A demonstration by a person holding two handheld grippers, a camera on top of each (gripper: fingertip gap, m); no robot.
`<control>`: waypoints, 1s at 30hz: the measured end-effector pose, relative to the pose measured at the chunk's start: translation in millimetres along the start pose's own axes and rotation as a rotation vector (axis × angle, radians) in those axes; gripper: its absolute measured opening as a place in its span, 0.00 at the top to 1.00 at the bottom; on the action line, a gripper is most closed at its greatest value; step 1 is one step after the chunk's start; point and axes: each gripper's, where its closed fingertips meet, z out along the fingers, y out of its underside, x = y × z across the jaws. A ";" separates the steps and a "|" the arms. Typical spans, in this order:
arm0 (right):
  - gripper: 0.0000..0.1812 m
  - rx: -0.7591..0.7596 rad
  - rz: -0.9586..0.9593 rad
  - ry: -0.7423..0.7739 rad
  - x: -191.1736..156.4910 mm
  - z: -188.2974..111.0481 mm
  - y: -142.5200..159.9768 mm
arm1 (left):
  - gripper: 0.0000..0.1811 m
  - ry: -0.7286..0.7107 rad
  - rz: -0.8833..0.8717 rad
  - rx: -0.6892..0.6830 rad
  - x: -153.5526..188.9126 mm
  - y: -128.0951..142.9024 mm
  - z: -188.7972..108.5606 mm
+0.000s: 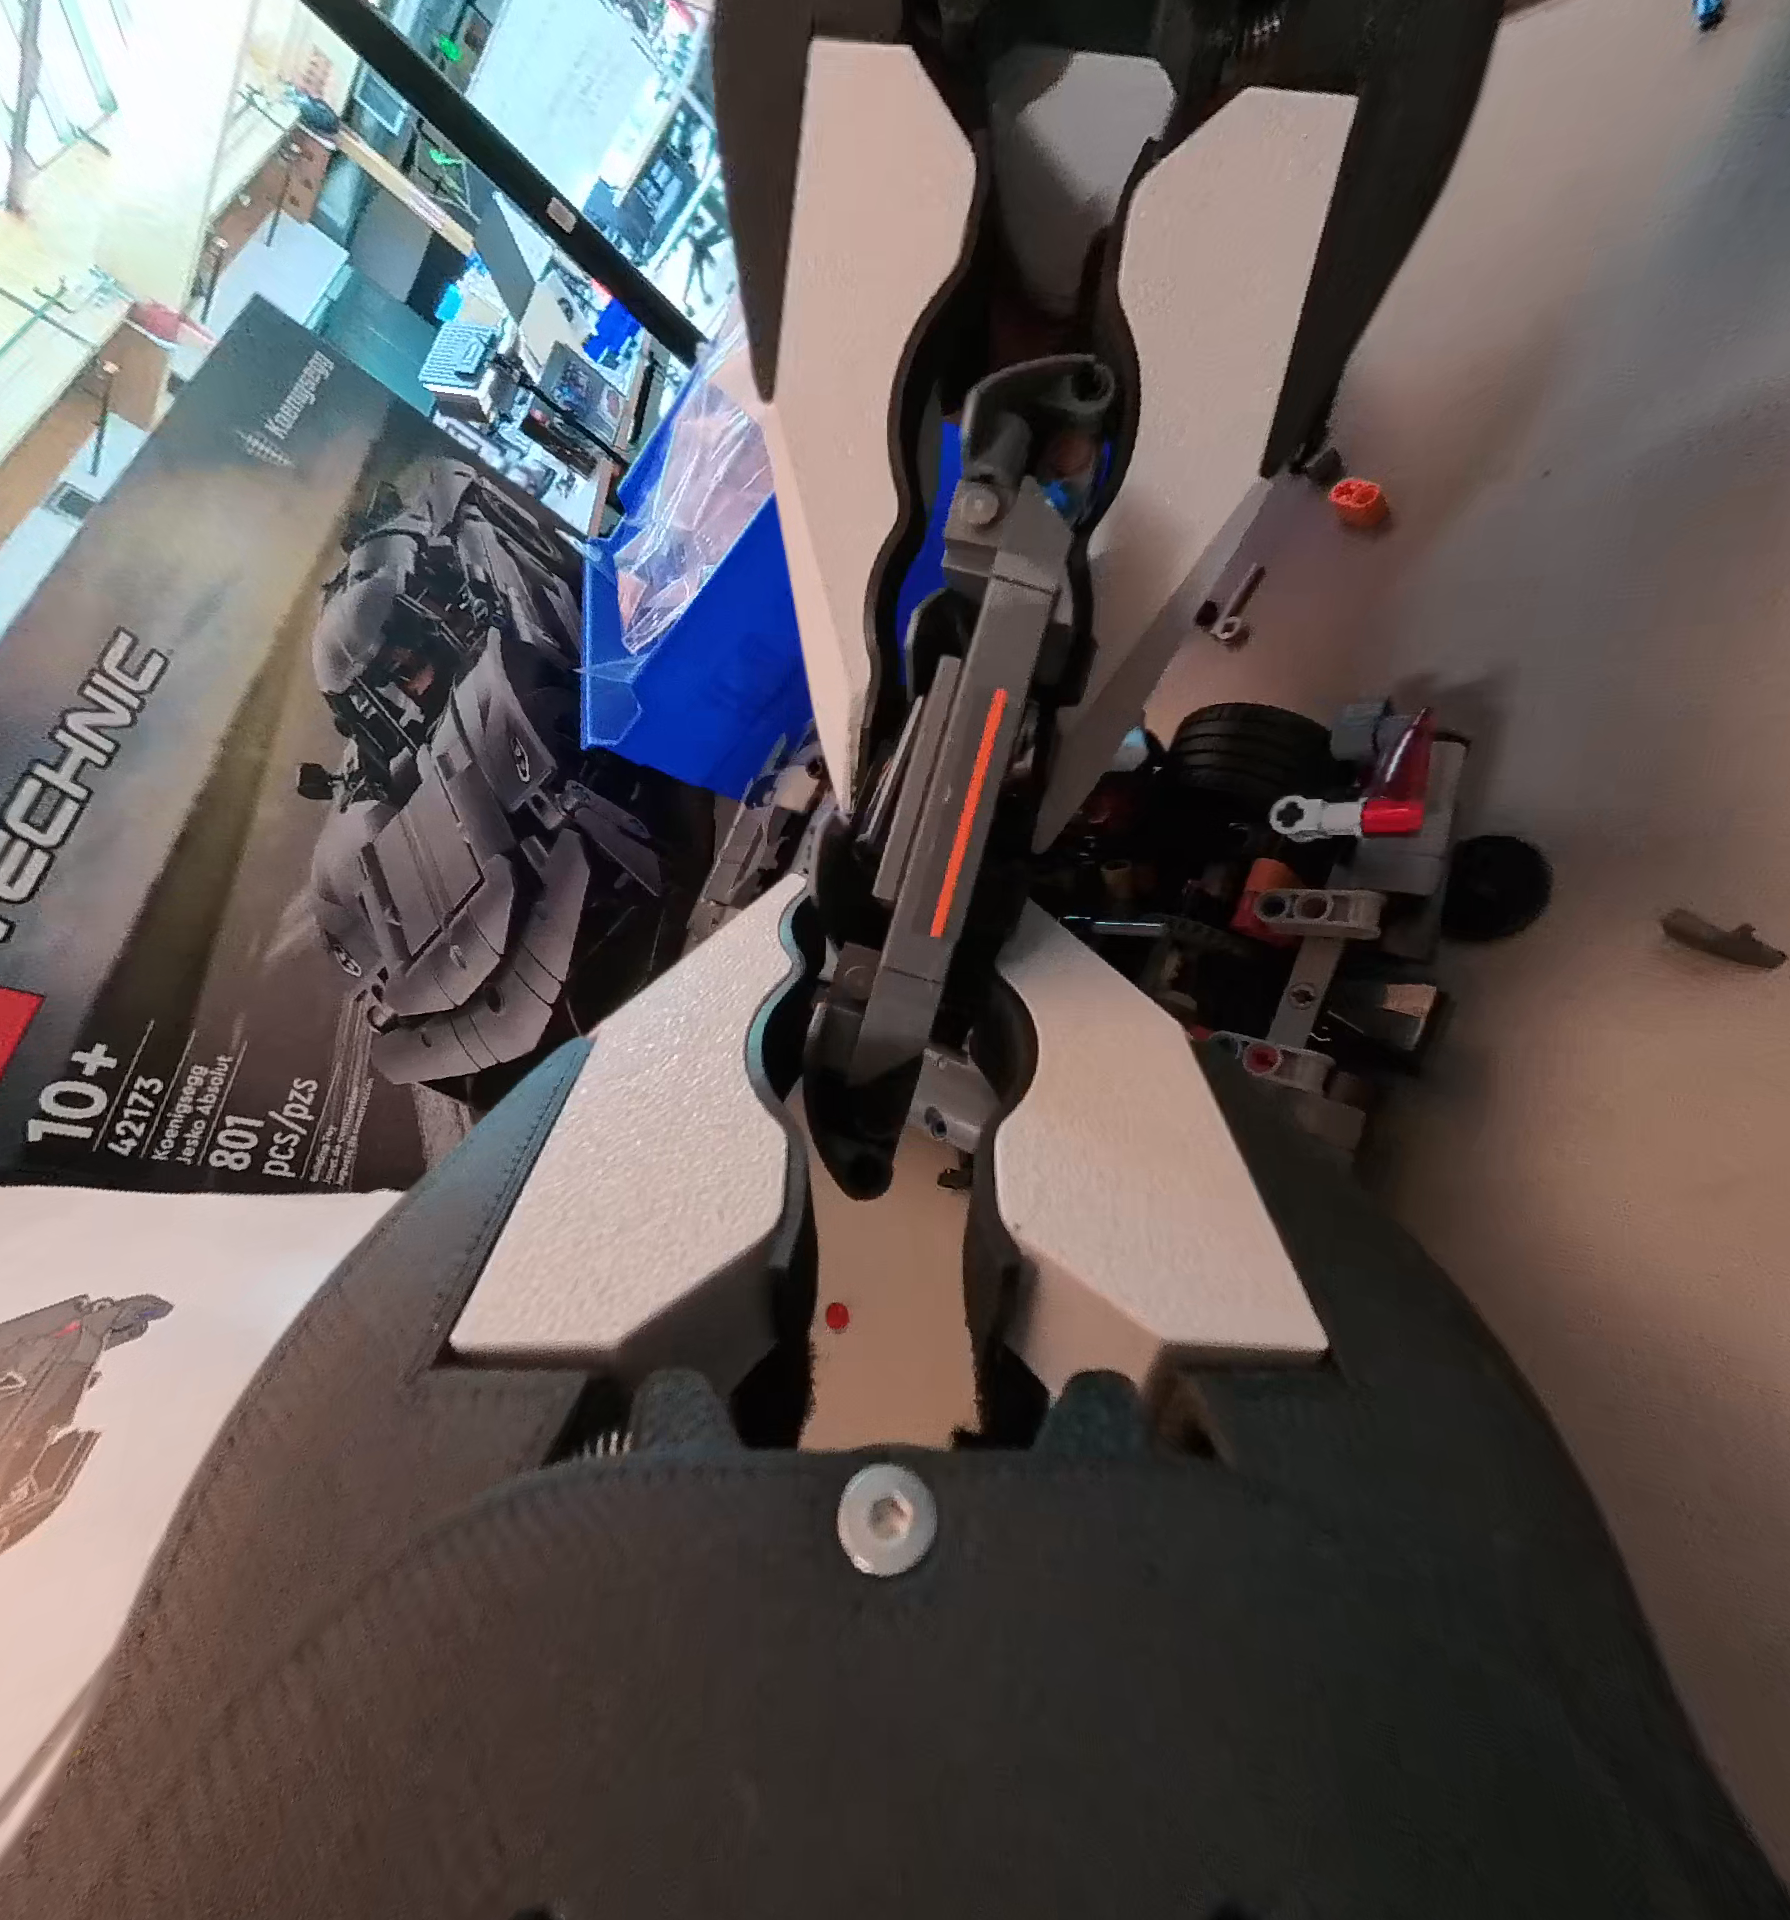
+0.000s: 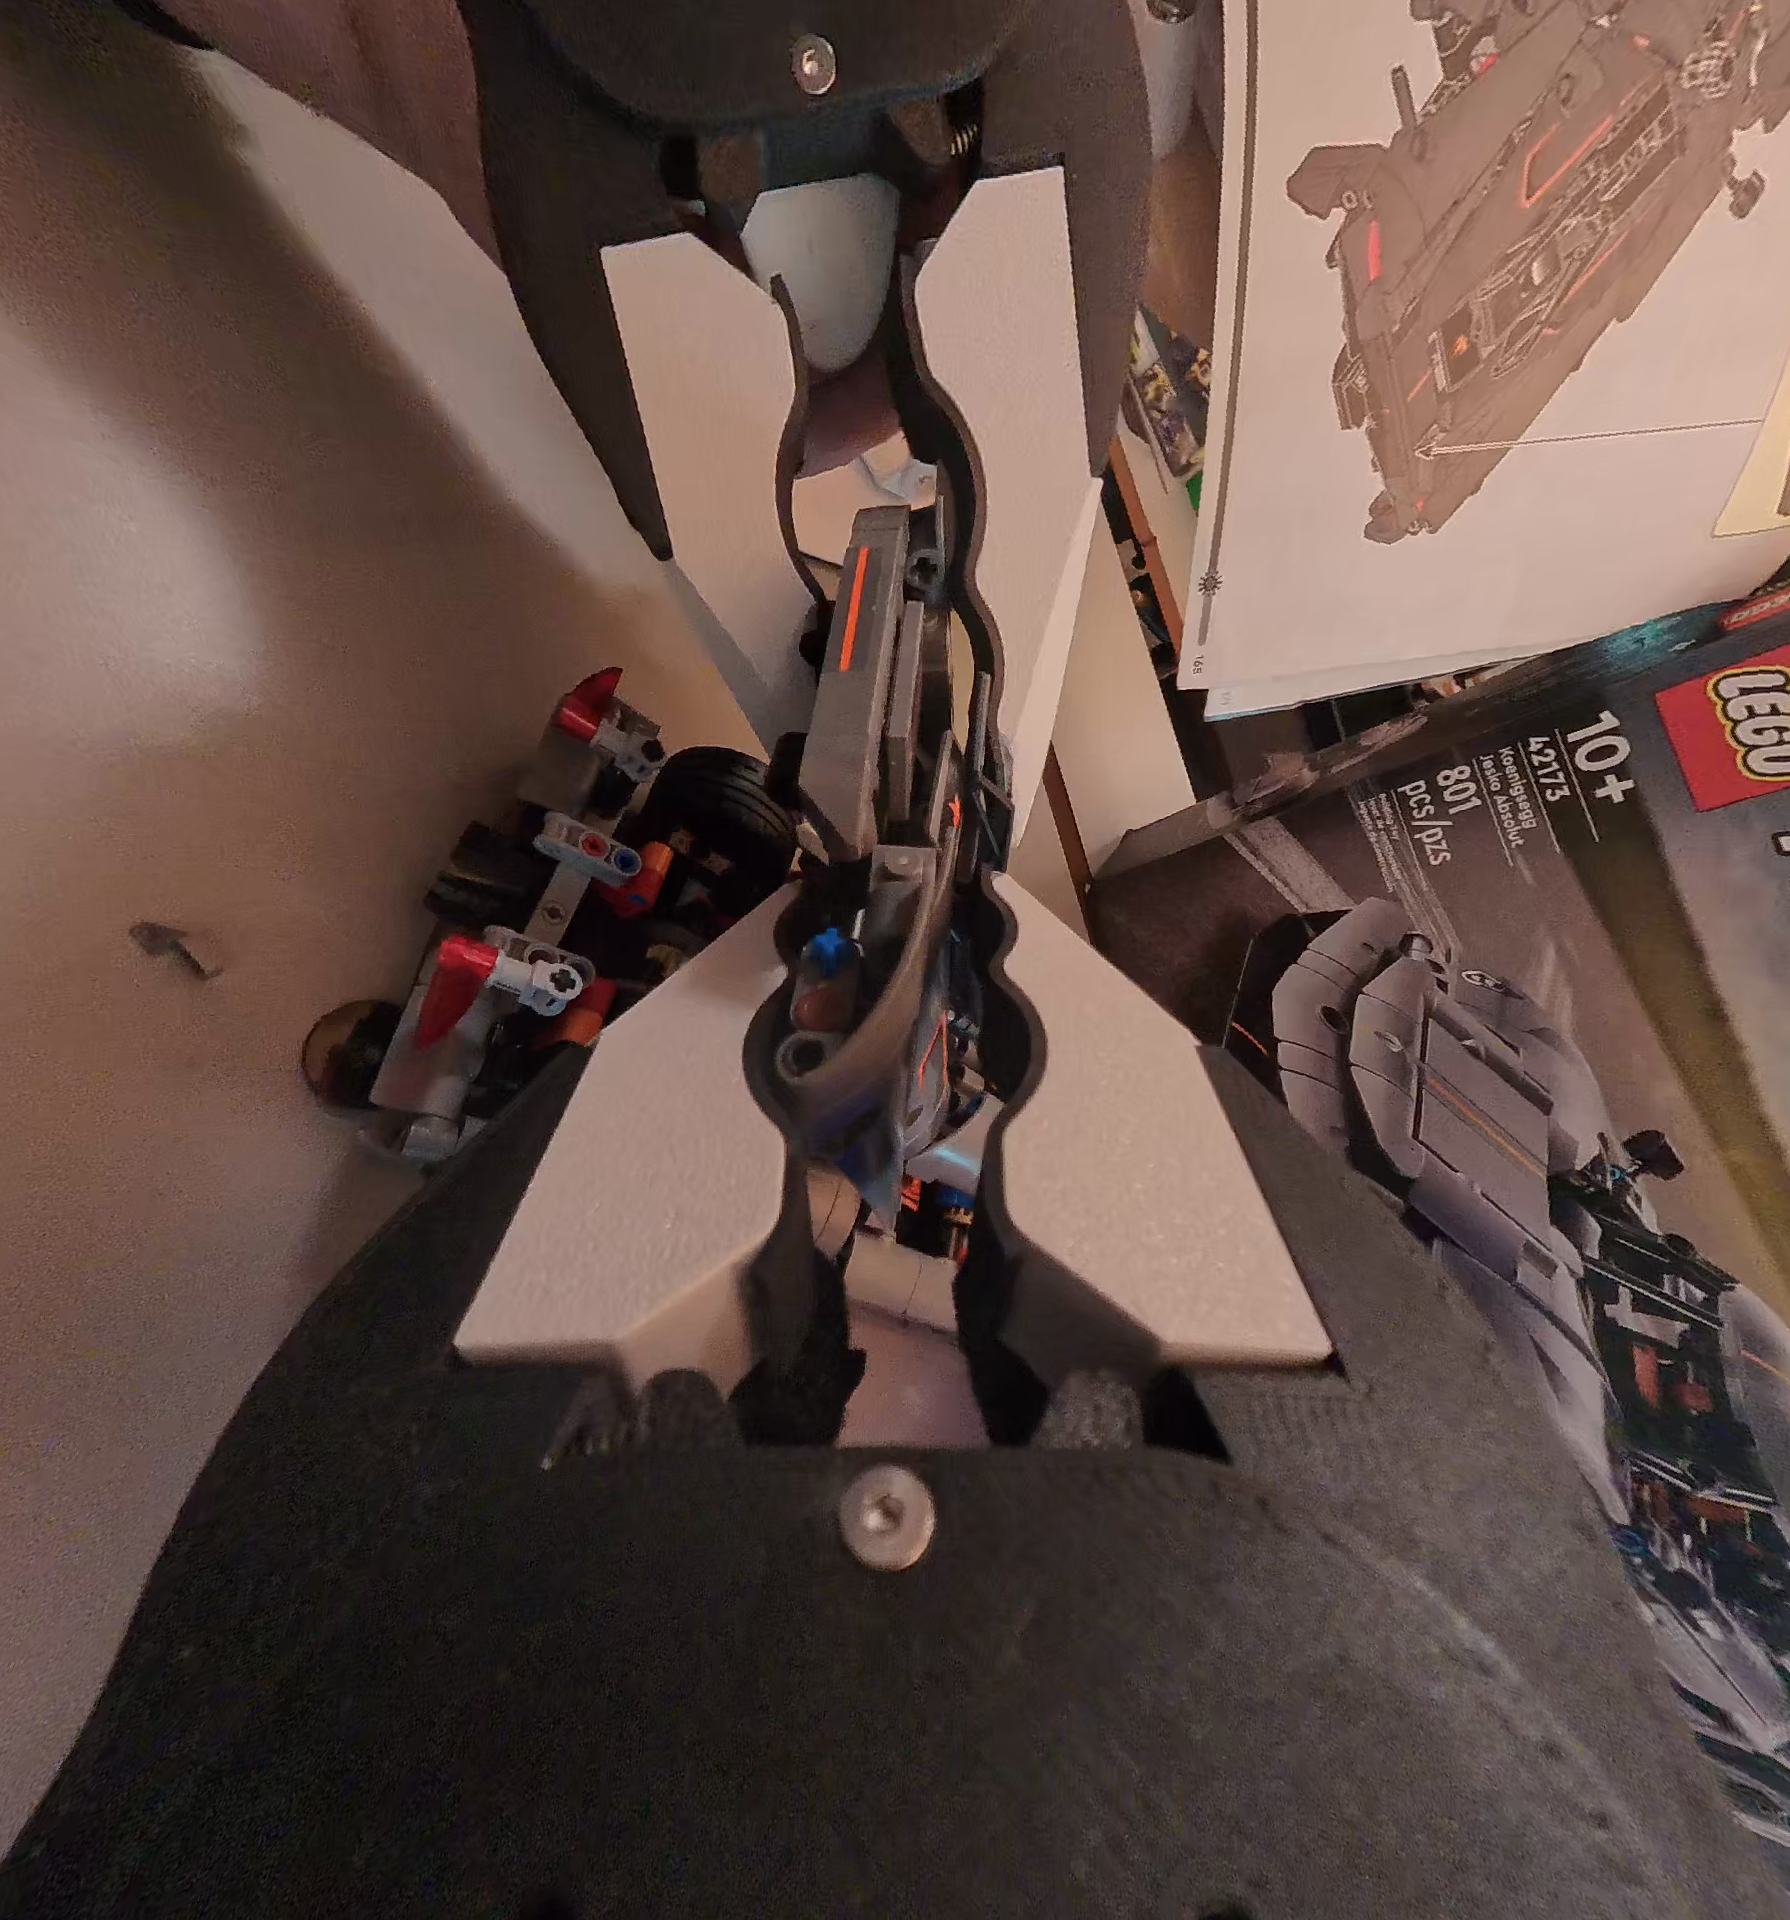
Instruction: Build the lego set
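A grey Lego panel sub-assembly (image 1: 958, 790) with an orange stripe hangs in the air between my two grippers, which face each other. My left gripper (image 1: 912, 935) is shut on its near end. My right gripper (image 1: 958, 727) comes in from the top of the left wrist view and is shut on the far end. In the right wrist view my right gripper (image 2: 896, 935) grips the curved grey end of the sub-assembly (image 2: 860, 707), and the left gripper (image 2: 912, 644) holds the striped end. The partly built car chassis (image 1: 1317, 914) (image 2: 579, 883) lies on the table just behind.
The Lego set box (image 1: 247, 779) (image 2: 1493, 1039) and the open instruction booklet (image 1: 39, 1351) (image 2: 1493, 312) lie beside the work spot. A blue bin (image 1: 704, 623) holds plastic bags. An orange piece (image 1: 1358, 502) and a small dark piece (image 1: 1722, 940) (image 2: 174, 951) lie loose on the white table. My left and right fingertips are right by each other.
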 end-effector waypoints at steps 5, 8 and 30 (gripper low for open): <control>0.87 0.002 -0.013 -0.009 -2.6 -1.6 -1.7 | 0.88 0.041 0.024 0.000 5.8 -3.1 -1.9; 0.87 0.008 -0.009 -0.008 -3.5 -2.5 -3.5 | 0.89 0.061 0.030 0.003 7.3 -4.9 -3.7; 0.85 -0.041 -0.053 0.069 -1.2 6.8 2.5 | 0.88 0.041 0.054 -0.023 7.2 1.3 0.3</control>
